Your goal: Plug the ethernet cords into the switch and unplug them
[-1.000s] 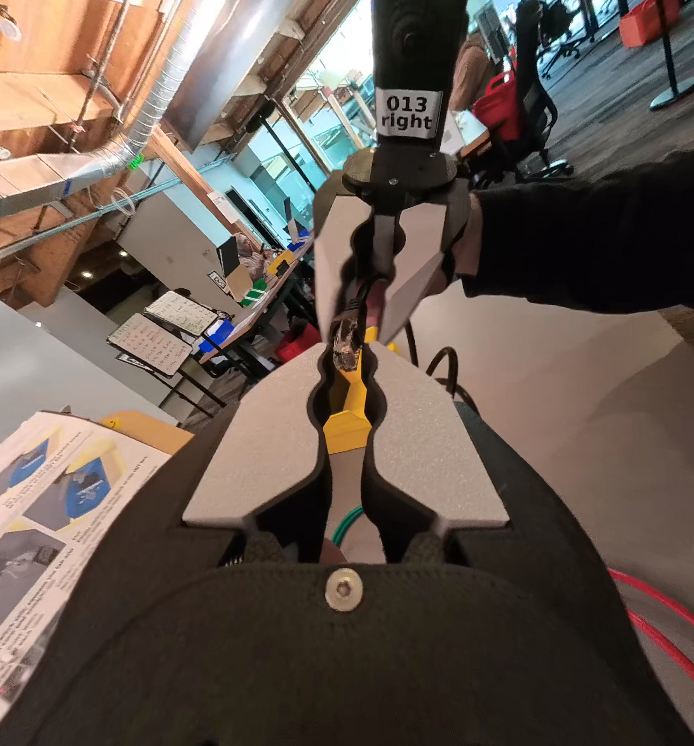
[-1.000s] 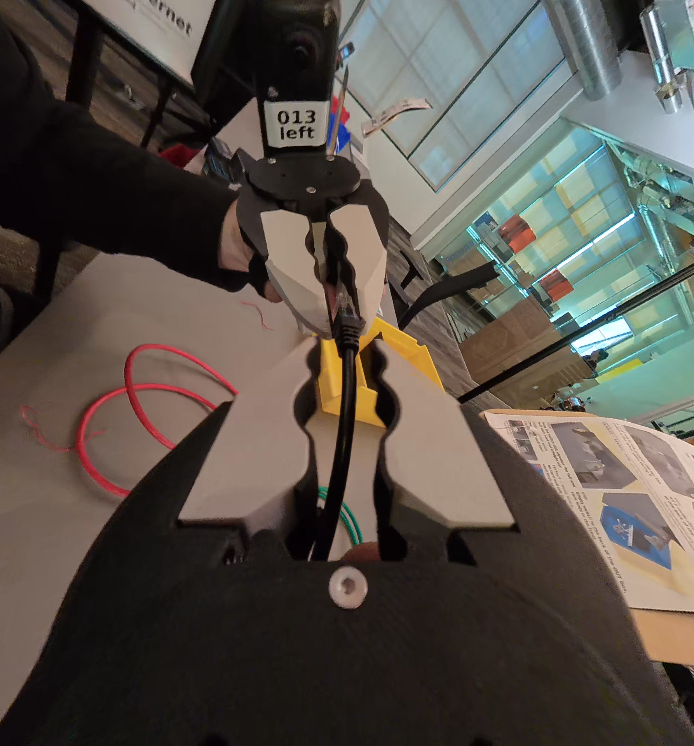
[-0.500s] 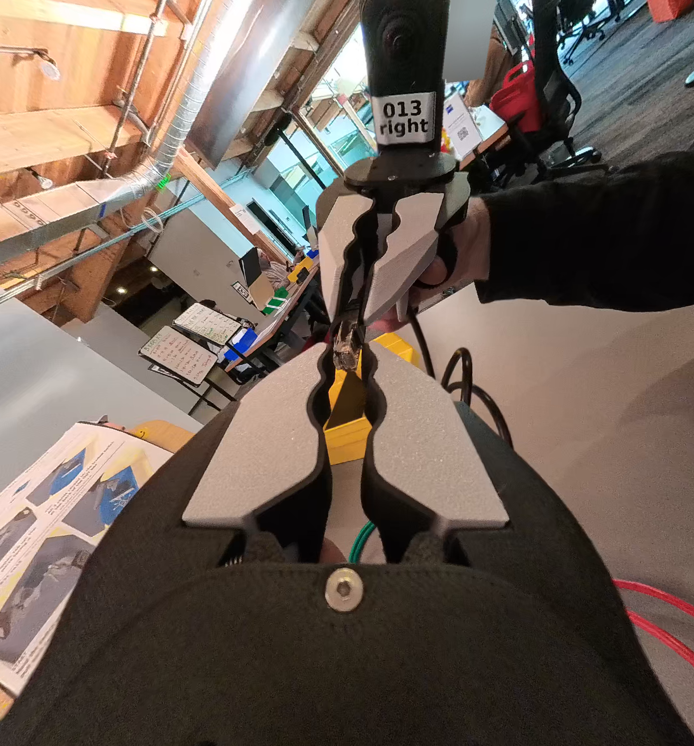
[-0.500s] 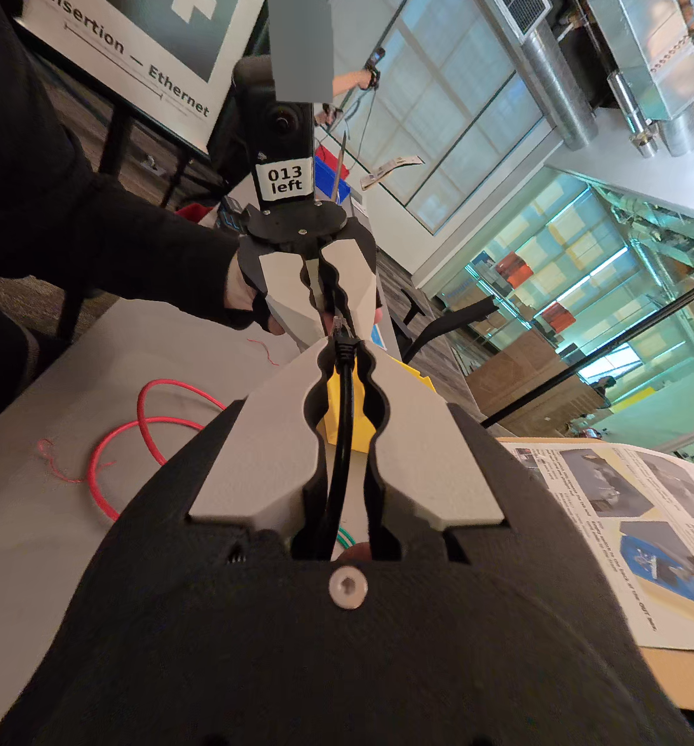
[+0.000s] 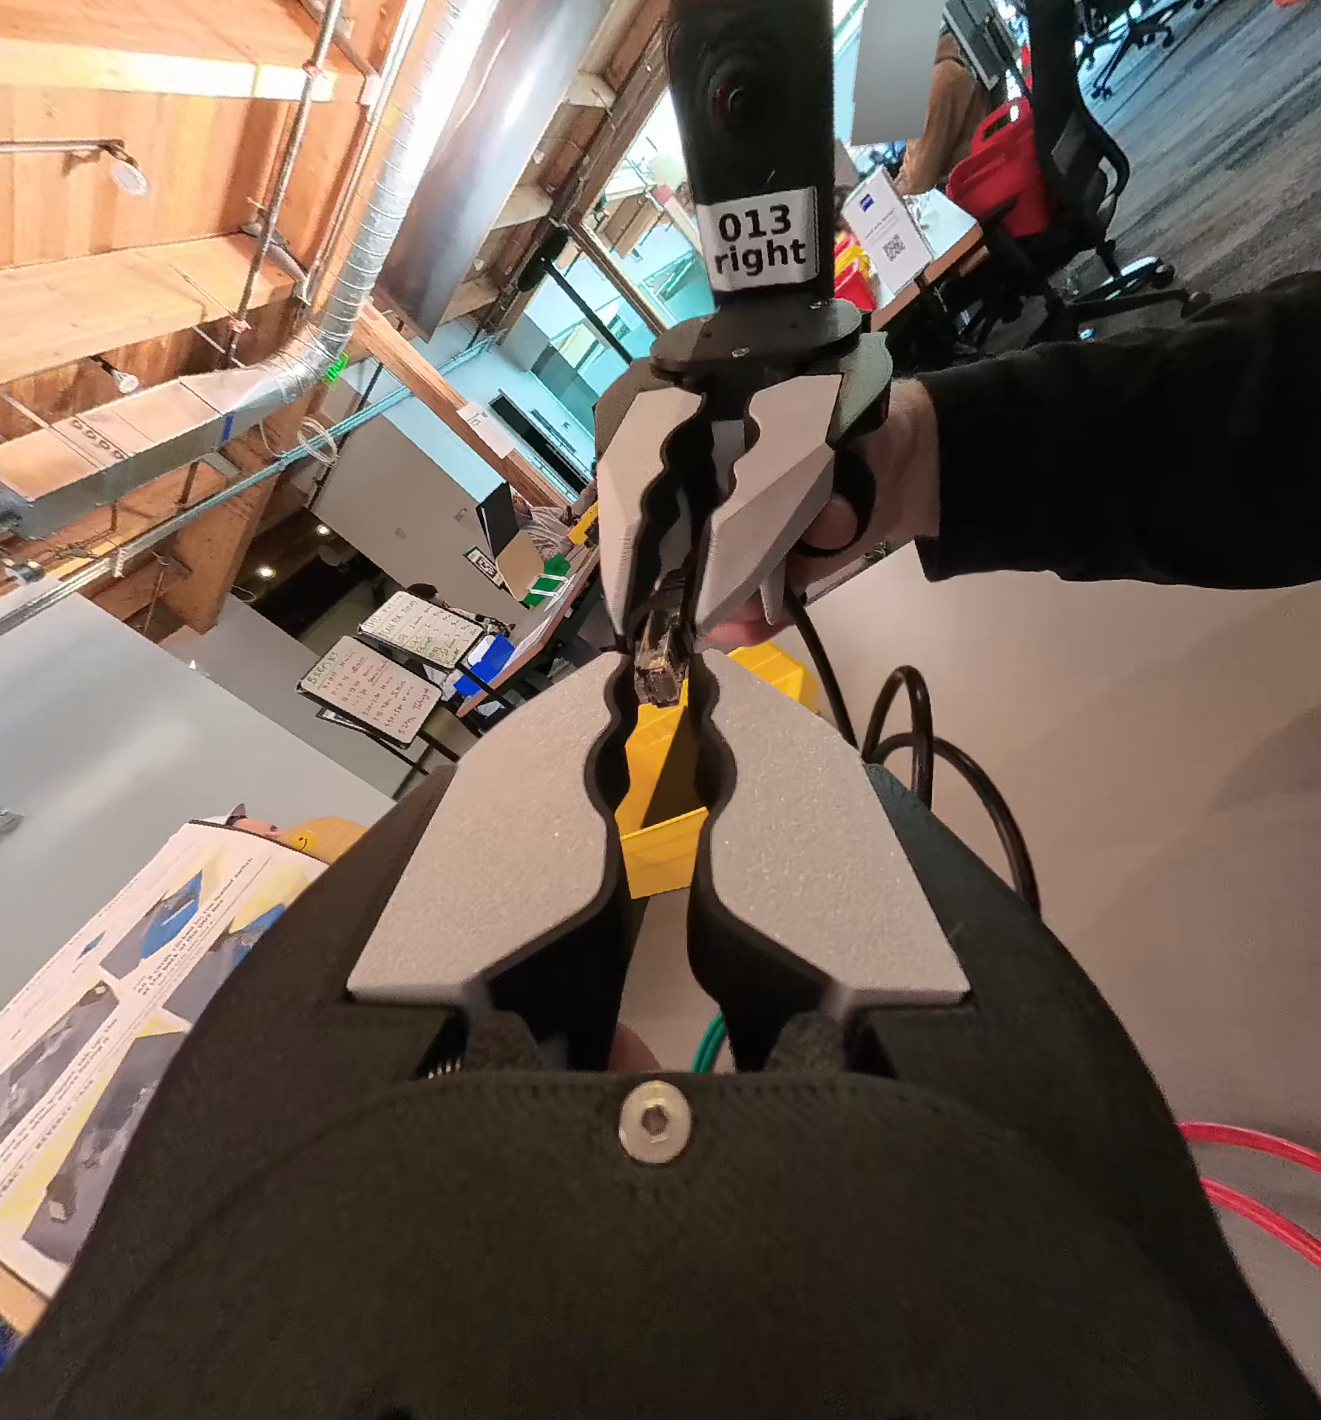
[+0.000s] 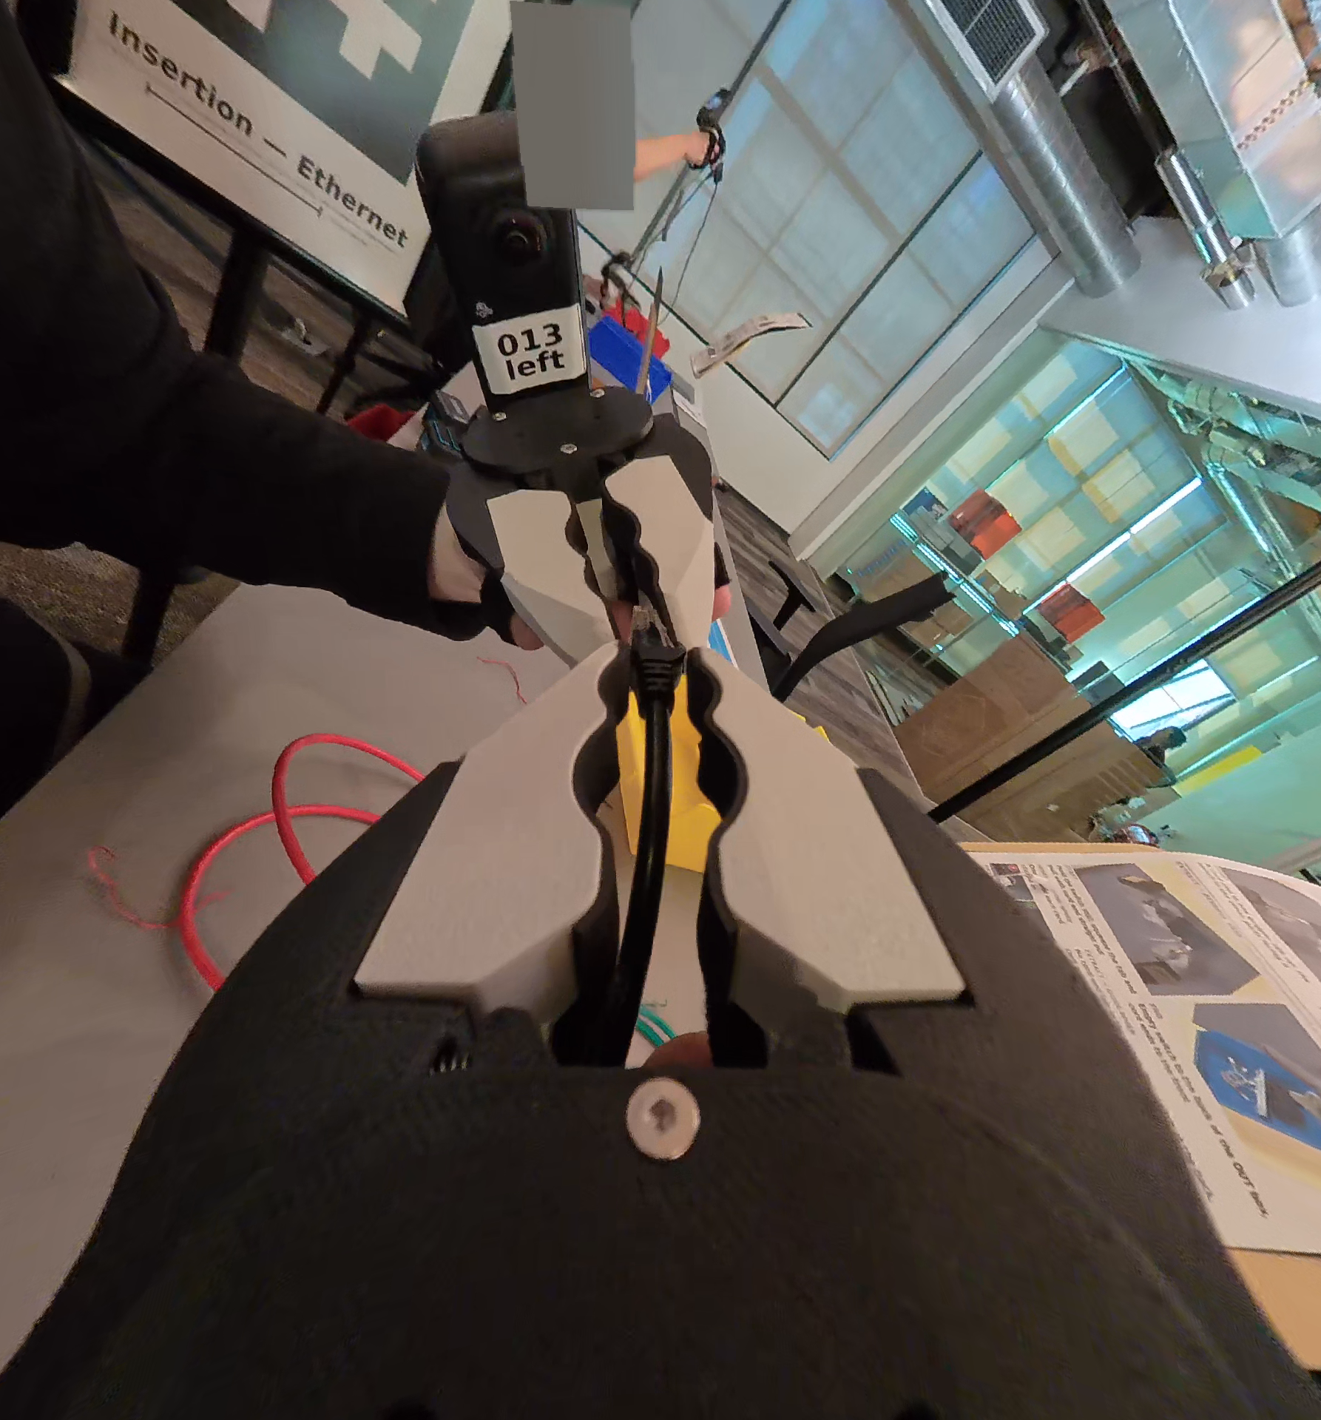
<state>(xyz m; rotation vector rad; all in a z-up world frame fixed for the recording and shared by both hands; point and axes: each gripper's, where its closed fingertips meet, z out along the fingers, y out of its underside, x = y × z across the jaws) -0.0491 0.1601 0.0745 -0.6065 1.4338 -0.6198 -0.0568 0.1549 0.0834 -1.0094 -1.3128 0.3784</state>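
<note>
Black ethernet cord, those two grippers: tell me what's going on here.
A person holds a gripper in each hand above a grey table. The right gripper is shut on the black ethernet cord just behind its plug. The left gripper faces it tip to tip, fingers nearly closed around the plug's front end. A yellow bin sits below; no switch is visible, and nothing is plugged in.

Plenty of lettering around here, though I'm not copying any of it out: there's a white sticker (image 5: 763, 240) on the black post above the right gripper (image 5: 661, 607), and a matching white sticker (image 6: 531, 350) on the post above the left gripper (image 6: 630, 626). A big white poster board (image 6: 258, 100) with printed lettering leans behind the table, and a printed instruction sheet (image 6: 1195, 991) with photos lies on the table edge. Farther back are two handwritten whiteboards (image 5: 369, 691) and a small white card with a QR code (image 5: 892, 230) on a desk, both too small to read.
</note>
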